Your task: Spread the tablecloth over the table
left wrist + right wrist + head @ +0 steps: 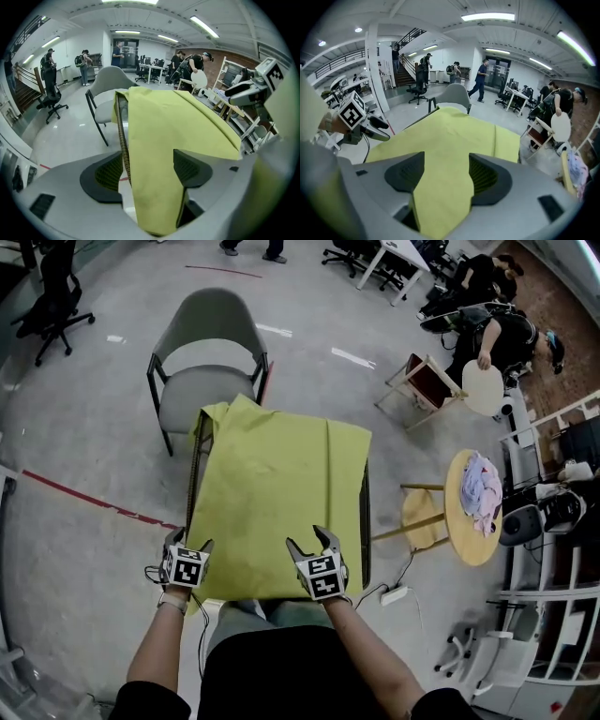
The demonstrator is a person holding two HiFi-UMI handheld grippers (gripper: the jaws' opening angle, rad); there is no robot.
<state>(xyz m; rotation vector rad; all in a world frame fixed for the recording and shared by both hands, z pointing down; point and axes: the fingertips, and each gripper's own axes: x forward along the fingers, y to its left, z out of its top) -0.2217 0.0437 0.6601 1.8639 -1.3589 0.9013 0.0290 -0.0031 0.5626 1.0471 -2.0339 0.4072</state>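
**Desk:** Where is the cloth?

**Photographer:** The yellow-green cloth (281, 474) lies over the table (365, 521) and covers nearly all of the top. Its far left corner is rumpled and hangs over the edge just in front of a grey chair (206, 352). The near edge drops towards the person.

**Desk:** And the tools?

**Photographer:** Both are at the near edge. The left gripper (190, 542) is at the near left corner with its jaws apart. The cloth runs between them and lies against the right jaw, while the table's edge shows in the gap beside the left jaw. The right gripper (309, 540) is further along the same edge, and its jaws are also spread. The cloth fills the space between them, and neither jaw pair is pressed together on it.
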